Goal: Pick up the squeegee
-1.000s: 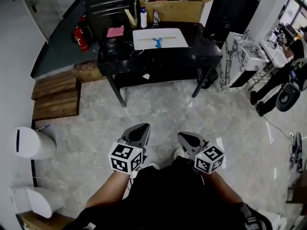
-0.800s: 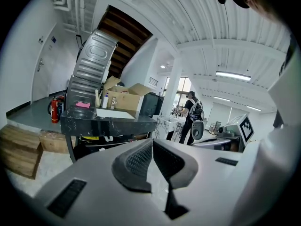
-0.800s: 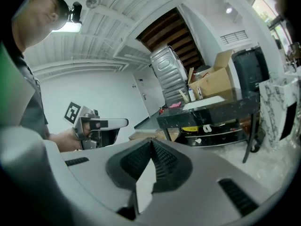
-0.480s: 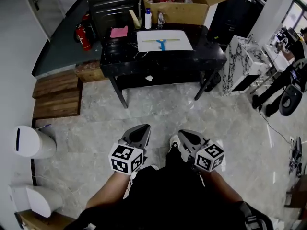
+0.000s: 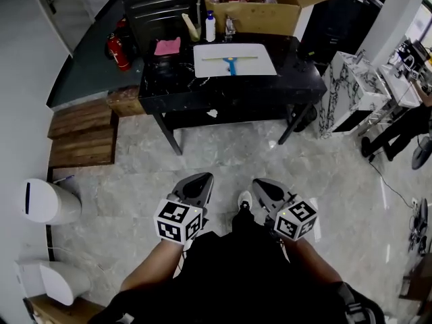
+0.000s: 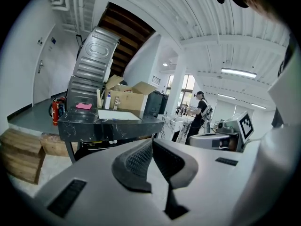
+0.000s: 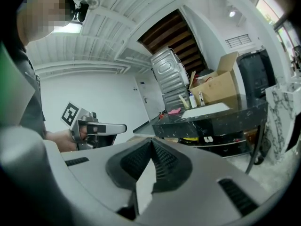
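A squeegee (image 5: 229, 61) with a blue handle and a pale blade lies on a white sheet (image 5: 234, 59) on the black table (image 5: 223, 86), far ahead of me in the head view. My left gripper (image 5: 200, 183) and right gripper (image 5: 260, 186) are held side by side over the floor, well short of the table, both shut with nothing between the jaws. In the left gripper view the table (image 6: 110, 124) stands ahead with the white sheet (image 6: 117, 114) on top. In the right gripper view the table (image 7: 211, 119) appears at the right and the left gripper (image 7: 123, 126) at the left.
On the table stand a white bottle (image 5: 210, 27), a pink cloth (image 5: 167, 46) and an open cardboard box (image 5: 260, 5). A red fire extinguisher (image 5: 120, 49), wooden steps (image 5: 82, 137), a white bin (image 5: 44, 201) and a marble block (image 5: 351, 90) surround it. A person (image 6: 200, 114) stands far off.
Both grippers have moved forward toward the table, which sits a little nearer and lower in the head view. Both stay shut.
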Tool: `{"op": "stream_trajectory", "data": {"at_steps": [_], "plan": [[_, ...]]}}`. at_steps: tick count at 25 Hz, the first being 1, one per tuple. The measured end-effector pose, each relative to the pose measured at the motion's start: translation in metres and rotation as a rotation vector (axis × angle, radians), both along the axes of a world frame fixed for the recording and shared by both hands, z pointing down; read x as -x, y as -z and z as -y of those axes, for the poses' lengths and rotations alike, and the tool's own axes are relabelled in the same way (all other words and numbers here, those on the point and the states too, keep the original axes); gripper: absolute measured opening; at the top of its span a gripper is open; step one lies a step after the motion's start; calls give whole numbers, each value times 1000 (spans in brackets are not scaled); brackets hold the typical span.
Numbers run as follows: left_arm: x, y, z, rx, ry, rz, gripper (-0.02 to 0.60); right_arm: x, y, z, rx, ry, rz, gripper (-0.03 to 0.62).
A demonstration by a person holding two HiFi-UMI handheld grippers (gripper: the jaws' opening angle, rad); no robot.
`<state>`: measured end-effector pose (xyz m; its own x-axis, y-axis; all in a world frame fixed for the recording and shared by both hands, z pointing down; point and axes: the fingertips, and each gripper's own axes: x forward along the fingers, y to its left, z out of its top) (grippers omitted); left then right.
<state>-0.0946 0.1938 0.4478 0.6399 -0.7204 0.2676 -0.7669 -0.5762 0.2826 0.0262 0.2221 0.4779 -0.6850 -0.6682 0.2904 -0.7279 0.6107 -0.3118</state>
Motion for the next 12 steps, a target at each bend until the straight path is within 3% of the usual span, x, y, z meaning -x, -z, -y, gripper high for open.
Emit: {"op": "stream_trajectory", "data": {"at_steps": [12], "plan": [[-45, 24, 97, -36, 13, 30, 20, -40, 21, 107, -47, 30, 31, 9]]}}
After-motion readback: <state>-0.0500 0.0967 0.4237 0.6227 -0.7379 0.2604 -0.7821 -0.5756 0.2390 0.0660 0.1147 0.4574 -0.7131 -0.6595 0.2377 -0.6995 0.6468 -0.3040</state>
